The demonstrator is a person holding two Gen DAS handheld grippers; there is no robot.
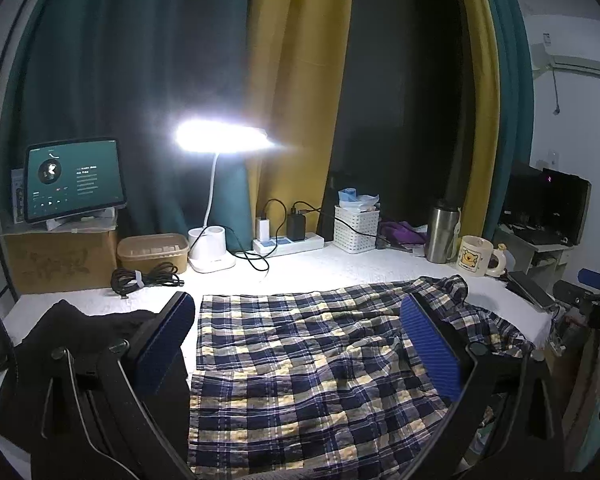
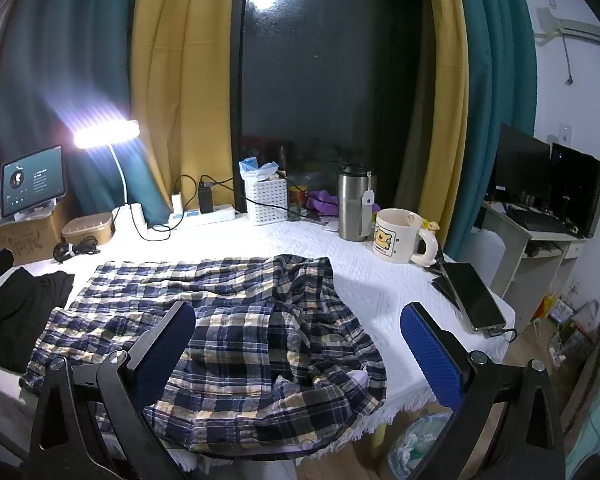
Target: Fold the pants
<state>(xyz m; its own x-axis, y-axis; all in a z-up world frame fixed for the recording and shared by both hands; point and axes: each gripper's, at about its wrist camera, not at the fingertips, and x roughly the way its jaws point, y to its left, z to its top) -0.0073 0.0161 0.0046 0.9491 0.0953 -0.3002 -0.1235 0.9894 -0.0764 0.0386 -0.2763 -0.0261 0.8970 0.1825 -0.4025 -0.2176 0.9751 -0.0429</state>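
Blue, white and yellow plaid pants lie spread and rumpled on the white table cover. In the right wrist view the pants have their bunched waist end at the right near the table's front edge. My left gripper is open above the pants, its blue pads clear of the cloth. My right gripper is open above the waist end, holding nothing.
A black garment lies left of the pants. At the back stand a lit desk lamp, tablet, power strip, white basket, steel tumbler and mug. A phone lies at the right edge.
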